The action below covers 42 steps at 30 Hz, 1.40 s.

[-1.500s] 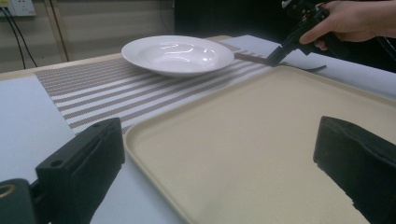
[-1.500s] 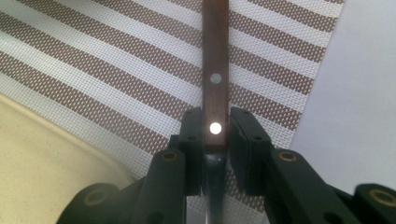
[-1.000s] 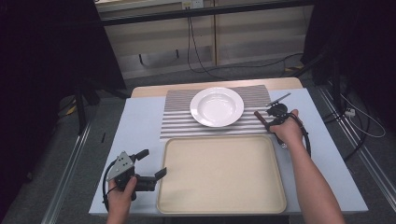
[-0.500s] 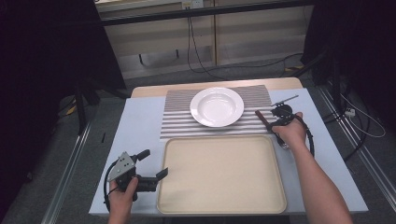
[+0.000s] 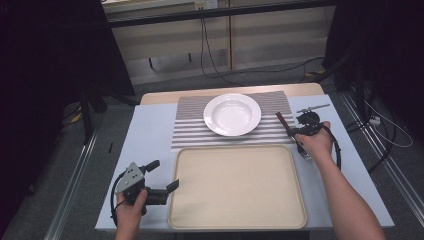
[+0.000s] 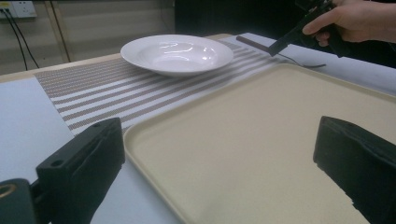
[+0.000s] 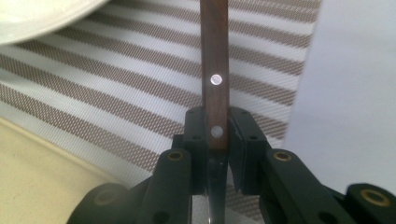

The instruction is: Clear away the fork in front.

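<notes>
My right gripper (image 5: 296,131) is shut on a knife's brown wooden handle (image 7: 215,70), which has two metal rivets. The handle (image 5: 282,121) slants over the right edge of the striped placemat (image 5: 190,131), just right of the white plate (image 5: 232,114). Seen from the left gripper view, that handle (image 6: 254,43) hovers low beyond the plate (image 6: 177,51). The knife's blade is hidden under the hand. My left gripper (image 5: 162,175) stands open at the front left corner of the beige tray (image 5: 235,185), with nothing between its jaws (image 6: 219,163).
A slim metal utensil (image 5: 313,107) lies on the pale blue tablecloth (image 5: 145,135) to the right of the placemat. The tray (image 6: 261,130) has nothing on it. Cables run over the floor beyond the table.
The right hand with the knife has drifted slightly right and toward me. The left gripper has stayed put.
</notes>
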Each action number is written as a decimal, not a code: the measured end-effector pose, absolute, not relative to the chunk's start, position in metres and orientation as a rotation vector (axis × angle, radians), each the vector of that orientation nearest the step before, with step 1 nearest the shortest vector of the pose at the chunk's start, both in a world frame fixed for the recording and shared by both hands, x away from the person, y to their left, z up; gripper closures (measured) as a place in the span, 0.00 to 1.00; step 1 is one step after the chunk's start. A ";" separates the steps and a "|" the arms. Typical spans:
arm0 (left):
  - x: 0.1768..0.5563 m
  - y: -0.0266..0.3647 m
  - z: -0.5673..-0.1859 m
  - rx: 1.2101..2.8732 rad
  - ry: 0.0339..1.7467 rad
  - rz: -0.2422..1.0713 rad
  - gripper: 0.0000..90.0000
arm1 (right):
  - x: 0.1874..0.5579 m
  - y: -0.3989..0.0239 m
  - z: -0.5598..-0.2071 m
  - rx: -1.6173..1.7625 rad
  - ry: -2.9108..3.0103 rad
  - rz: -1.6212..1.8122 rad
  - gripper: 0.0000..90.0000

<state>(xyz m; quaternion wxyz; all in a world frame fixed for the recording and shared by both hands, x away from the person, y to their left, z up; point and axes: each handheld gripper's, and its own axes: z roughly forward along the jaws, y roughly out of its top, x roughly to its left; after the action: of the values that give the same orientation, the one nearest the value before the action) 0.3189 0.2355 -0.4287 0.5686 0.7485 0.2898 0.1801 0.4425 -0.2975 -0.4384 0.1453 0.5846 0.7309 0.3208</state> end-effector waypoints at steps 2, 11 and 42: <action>0.319 0.235 -0.429 1.756 0.682 0.420 0.03 | 0.439 -0.300 -0.435 1.663 2.087 0.957 0.87; 0.318 0.234 -0.428 1.749 0.683 0.417 0.03 | 0.421 -0.307 -0.421 1.614 2.028 1.110 0.87; 0.330 0.171 -0.395 1.719 0.686 0.330 0.02 | 0.321 -0.224 -0.399 1.213 2.007 1.578 0.87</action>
<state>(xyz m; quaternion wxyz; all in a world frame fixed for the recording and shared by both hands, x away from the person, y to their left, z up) 0.3296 0.1708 -0.3949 0.5897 0.7385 0.2945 0.1418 0.3211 -0.2239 -0.3995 0.1568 0.4237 0.7014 0.5513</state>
